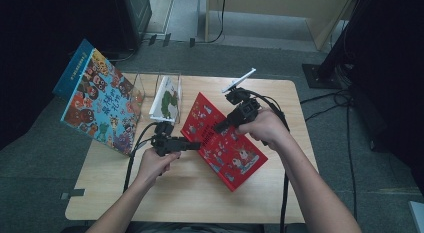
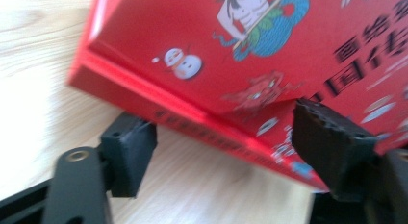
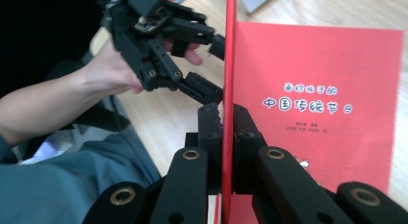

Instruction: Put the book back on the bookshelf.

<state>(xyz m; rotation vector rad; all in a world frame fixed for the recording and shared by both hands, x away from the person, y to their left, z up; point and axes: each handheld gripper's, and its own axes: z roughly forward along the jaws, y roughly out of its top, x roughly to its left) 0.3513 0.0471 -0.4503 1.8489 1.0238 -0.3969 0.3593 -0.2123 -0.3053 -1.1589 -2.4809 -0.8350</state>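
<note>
The right claw [image 3: 223, 119] is clamped on the red book's [image 1: 222, 140] lifted cover, while the left claw [image 2: 226, 137] gapes around its spine without pressing. The book lies mid-bench [image 1: 190, 193]. The high view adds a clear stand [image 1: 145, 90] holding a green-and-white book [image 1: 166, 100]; the right gripper view reveals the title page.

both grippers [image 1: 192, 145] [image 1: 220, 127] are matte black with brass-ringed screw holes, ribbed pads and trailing black cables [image 1: 134, 148]; a grey plate [image 1: 239, 80] tops the right one; forearms are bare.
</note>
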